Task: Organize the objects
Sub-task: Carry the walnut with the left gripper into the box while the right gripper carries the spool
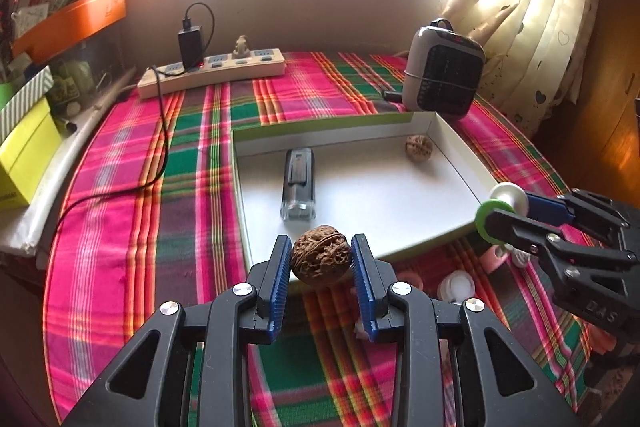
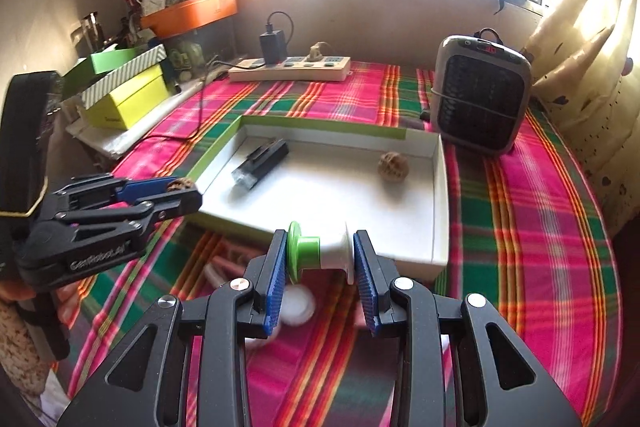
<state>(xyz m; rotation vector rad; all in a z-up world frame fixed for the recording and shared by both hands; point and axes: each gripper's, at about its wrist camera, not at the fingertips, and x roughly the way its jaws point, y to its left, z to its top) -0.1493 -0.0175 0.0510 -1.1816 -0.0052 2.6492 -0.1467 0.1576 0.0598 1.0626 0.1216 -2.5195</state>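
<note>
Just short of the white tray's (image 1: 460, 163) near rim, the left gripper (image 1: 321, 259) clamps a walnut (image 1: 321, 255); the right gripper (image 2: 320, 255) pinches a green-and-white spool (image 2: 320, 253). Inside the tray lie a dark stapler (image 2: 262, 161) and a second walnut (image 2: 393, 166). Only the right view shows small white objects (image 2: 296, 305) under the spool.

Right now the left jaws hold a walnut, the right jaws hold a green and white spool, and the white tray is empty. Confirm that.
Not quite: the white tray is not empty. The right wrist view shows a second walnut and a dark gadget inside. The held walnut and spool are as you said.
</note>
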